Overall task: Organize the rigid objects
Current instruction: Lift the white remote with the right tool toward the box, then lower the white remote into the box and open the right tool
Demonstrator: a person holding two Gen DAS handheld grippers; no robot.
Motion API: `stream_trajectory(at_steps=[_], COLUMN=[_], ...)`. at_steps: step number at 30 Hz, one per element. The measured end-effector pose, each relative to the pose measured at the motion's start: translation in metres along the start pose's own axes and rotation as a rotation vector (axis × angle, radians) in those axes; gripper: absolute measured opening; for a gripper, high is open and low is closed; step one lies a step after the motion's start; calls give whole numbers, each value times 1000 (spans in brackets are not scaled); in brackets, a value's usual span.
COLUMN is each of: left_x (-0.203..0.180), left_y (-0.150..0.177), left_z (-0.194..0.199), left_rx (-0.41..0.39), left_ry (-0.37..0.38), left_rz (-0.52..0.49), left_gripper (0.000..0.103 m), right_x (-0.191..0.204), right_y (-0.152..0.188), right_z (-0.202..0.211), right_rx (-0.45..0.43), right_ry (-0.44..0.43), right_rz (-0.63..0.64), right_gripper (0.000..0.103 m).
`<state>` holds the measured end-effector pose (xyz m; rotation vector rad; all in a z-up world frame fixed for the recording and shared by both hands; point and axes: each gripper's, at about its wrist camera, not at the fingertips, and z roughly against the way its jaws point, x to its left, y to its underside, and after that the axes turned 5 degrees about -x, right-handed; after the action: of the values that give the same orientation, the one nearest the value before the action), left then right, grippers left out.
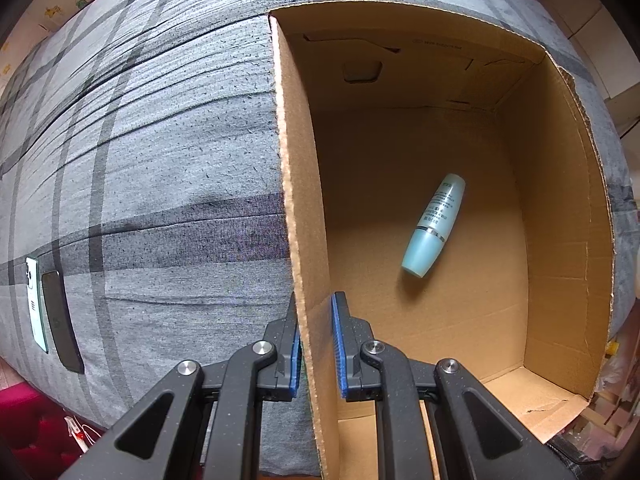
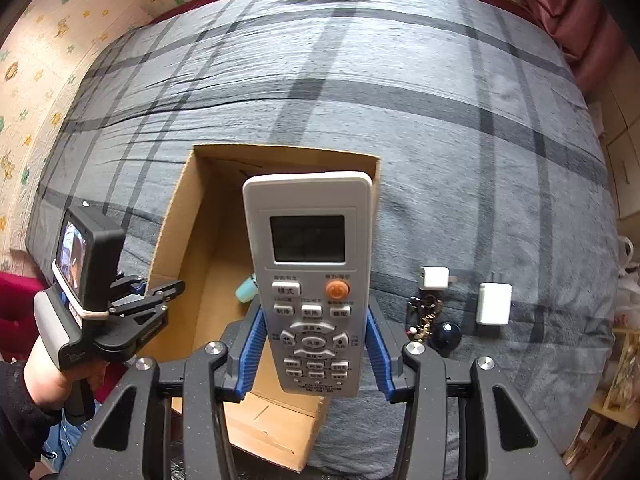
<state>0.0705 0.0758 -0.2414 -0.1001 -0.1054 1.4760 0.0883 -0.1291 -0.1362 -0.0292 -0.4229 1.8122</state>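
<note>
Firmly, right claw (image 2: 312, 344) clamps remote (image 2: 310, 264) (left claw (image 1: 316, 344) pinches box wall (image 1: 304, 216)).

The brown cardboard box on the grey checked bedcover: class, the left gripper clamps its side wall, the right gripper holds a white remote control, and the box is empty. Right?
Not quite. The brown cardboard box is not empty: the left wrist view shows a pale blue bottle lying on its floor. The left gripper does clamp the wall, and the right gripper holds the white remote control.

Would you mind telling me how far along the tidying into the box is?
Done: one pale blue bottle lies in the cardboard box, whose wall the left gripper clamps. In hand: the right gripper holds the remote above the box. Left: two white chargers, keys, a dark ball and two phones.
</note>
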Motion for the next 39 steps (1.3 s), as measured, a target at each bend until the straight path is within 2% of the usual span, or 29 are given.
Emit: stream_trajectory(at_steps=[9, 17, 30, 39], left_x=[6, 10, 18, 19], left_y=[1, 0, 0, 0], left_z=[2, 4, 4, 3], left_rx=[-4, -5, -4, -3], left_ry=[15, 27, 36, 32], left_rz=[8, 16, 29, 31], left_gripper=[14, 14, 14, 14], right_x=[39, 59, 62, 62], right_y=[-7, -9, -5, 2], right_z=[-34, -81, -147, -169], right_rx=[54, 119, 216, 248], right_ry=[-33, -44, -10, 10], right_rz=[89, 122, 101, 93], right_gripper=[50, 50, 50, 50])
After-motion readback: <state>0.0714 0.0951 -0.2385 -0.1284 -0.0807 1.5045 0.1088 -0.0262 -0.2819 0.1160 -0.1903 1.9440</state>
